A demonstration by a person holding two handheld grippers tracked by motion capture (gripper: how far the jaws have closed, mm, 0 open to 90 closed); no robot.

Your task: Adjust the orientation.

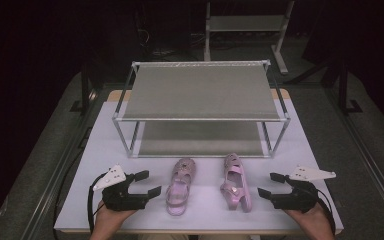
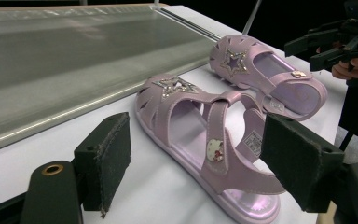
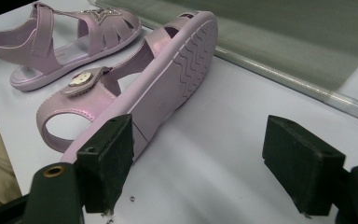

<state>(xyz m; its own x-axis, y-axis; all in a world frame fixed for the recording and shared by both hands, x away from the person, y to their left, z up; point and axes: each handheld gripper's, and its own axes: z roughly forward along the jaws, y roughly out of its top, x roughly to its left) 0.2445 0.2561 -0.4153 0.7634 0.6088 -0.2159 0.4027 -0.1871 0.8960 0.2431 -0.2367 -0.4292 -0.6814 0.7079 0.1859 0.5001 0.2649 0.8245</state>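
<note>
Both my grippers' jaws stood wide, holding nothing, flanking two shoes on the white tabletop point(image 1: 105, 145).
Left pink plastic star sandal point(image 1: 179, 186) upright, right one point(image 1: 236, 183) tipped sideways; probably light, slick, bendy: I'd pinch the sole edges.

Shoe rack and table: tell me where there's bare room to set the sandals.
Both shelves of the shoe rack look bare. The table is free left and right of the rack. The front strip is crowded: two sandals, left and right, between the grippers.

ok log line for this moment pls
left gripper: open, beside left sandal | right gripper: open, beside right sandal, tipped on its side | rack: empty
</note>
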